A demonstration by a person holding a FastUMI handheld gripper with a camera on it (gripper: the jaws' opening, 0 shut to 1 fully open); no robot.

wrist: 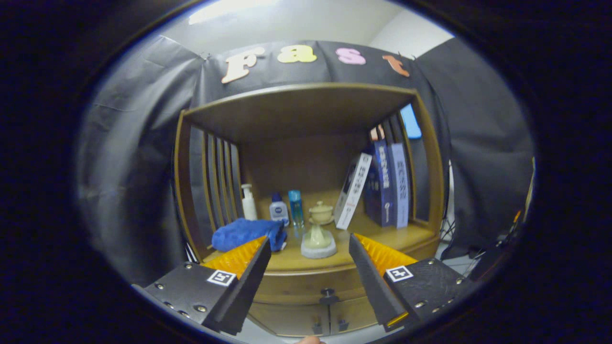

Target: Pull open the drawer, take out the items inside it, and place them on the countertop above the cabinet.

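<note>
The shallow wooden drawer [306, 286] with its dark round knob [328, 292] sits shut just under the wooden countertop [406, 239], between and beyond the fingers; its contents are hidden. Below it, two cabinet doors [330, 316] are cut off, each with a small dark handle. The gripper [310, 267] hangs in front of the cabinet with its fingers spread wide, holding nothing.

On the countertop stand three bottles: a white pump bottle [248, 203], a squat white bottle with a blue cap [278, 209] and a slim clear-blue bottle [296, 207]. A crumpled blue cloth [246, 233] lies beside them, partly behind the left finger. One pale lidded ceramic cup [321, 213] and one pale figure on a round grey base [318, 241] stand mid-counter. Three books [382, 186] lean at the right; further spines behind them are unclear. A slatted wooden hutch [296, 107] frames the counter against black cloth walls [138, 167].
</note>
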